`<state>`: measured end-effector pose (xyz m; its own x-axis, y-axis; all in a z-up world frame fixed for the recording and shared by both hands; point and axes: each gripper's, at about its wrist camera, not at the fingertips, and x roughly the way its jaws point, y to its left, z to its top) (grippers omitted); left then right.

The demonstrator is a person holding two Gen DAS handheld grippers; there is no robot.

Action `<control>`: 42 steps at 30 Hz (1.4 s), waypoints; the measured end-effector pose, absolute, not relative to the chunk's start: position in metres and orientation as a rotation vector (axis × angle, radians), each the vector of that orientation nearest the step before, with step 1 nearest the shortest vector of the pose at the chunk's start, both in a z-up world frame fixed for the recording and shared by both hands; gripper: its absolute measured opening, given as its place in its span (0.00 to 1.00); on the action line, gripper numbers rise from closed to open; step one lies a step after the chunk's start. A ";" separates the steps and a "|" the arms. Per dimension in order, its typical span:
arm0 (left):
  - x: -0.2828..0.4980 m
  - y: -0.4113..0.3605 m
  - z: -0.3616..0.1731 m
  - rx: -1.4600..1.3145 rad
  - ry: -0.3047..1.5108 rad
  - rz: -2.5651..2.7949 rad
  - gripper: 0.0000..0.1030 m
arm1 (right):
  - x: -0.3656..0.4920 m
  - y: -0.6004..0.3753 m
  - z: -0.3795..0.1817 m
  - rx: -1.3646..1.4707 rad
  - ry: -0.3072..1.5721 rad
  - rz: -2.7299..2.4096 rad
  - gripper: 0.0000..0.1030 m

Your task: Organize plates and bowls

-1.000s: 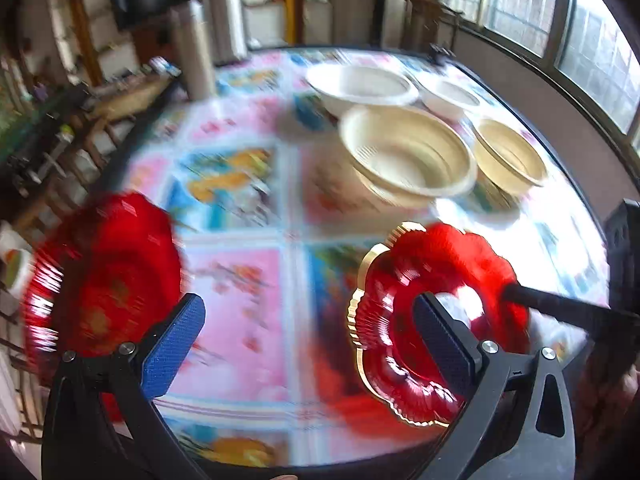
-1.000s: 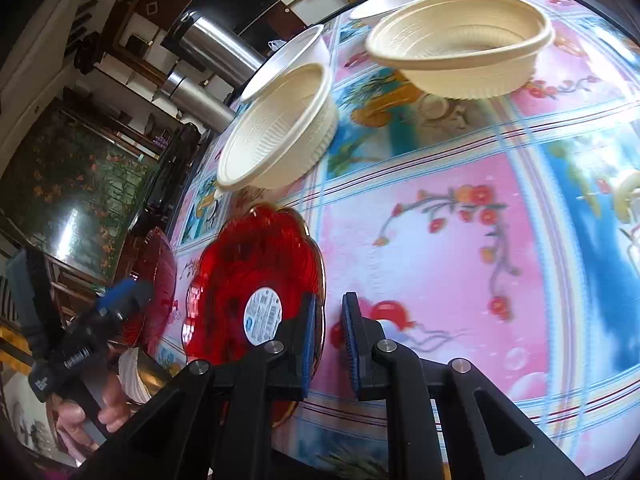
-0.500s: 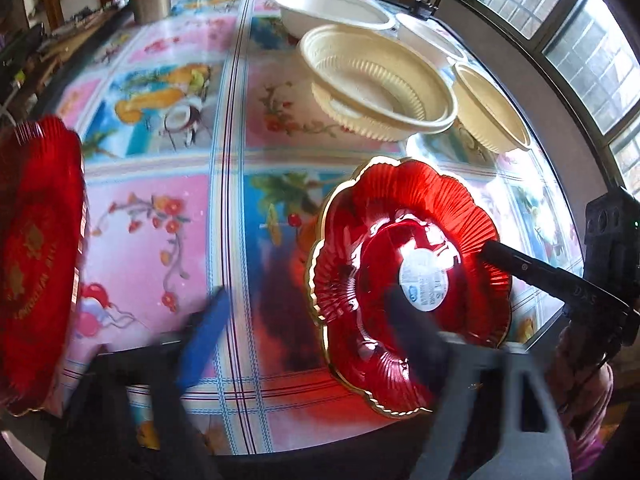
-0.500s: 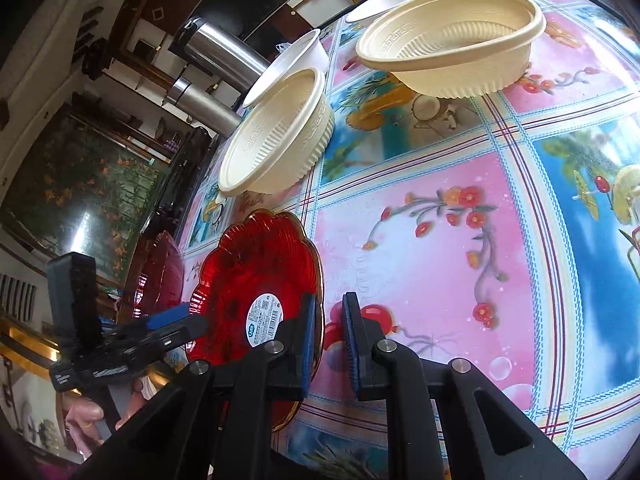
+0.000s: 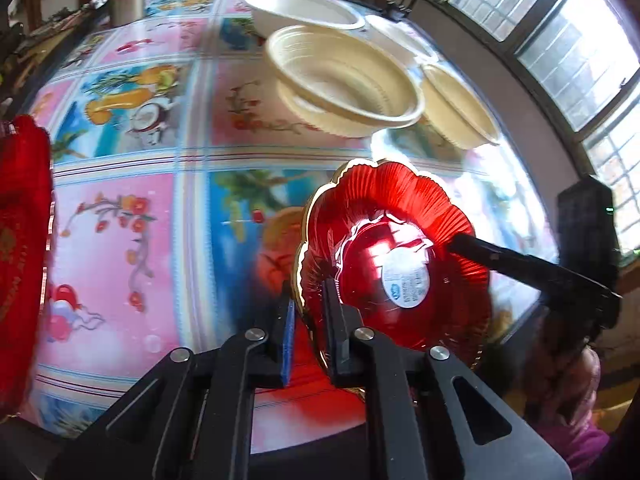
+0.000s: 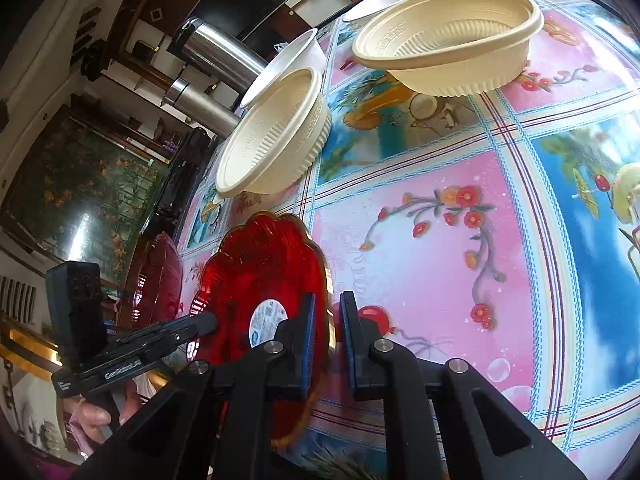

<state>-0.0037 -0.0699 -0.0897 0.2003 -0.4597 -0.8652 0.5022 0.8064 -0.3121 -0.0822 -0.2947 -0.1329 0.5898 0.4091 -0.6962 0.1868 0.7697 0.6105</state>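
1. 2 tongs of mine meet on 1 thing: the red plate [image 5: 384,216], a scalloped dish with a gold edge and a white sticker [image 5: 405,280] in its middle.
2. my left gripper [image 5: 310,320] has its jaws drawn narrow, 1 on each side of the plate's near rim; the blue pad [image 5: 289,332] sits on the outer side of the edge.
3. my right gripper [image 6: 327,332] is likewise pinched narrow across the plate [image 6: 264,276] at its gold rim, blue pad on the sticker side.
4. in the left view the right tong's black finger [image 5: 512,260] reaches in over the plate's far edge; in the right view the left tong [image 6: 136,356] comes in from the other side, with a hand [image 6: 94,416] below it.
5. the plate sits near the front edge of the table [image 5: 120,240], which wears a pink and blue picture cloth; i cannot tell whether the plate is touching the cloth or lifted off it.
6. a second red plate [image 5: 20,264] lies at the left edge of the table, well apart from the first.
7. beyond the held plate stand cream bowls: a stacked pair [image 5: 344,84] in the middle, another cream bowl [image 5: 456,108] just to its right, and 2 white bowls [image 5: 304,10] behind them.
8. steel flasks [image 6: 216,76] stand past the bowls.
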 end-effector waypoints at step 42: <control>-0.010 -0.027 -0.047 0.020 1.085 -0.636 0.09 | -0.072 -0.258 -0.079 0.543 0.922 0.183 0.06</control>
<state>-0.0105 -0.0269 -0.0470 0.3084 -0.4714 -0.8262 0.4908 0.8229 -0.2863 -0.0723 -0.2577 -0.0789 0.6002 0.3762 -0.7059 0.0774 0.8510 0.5194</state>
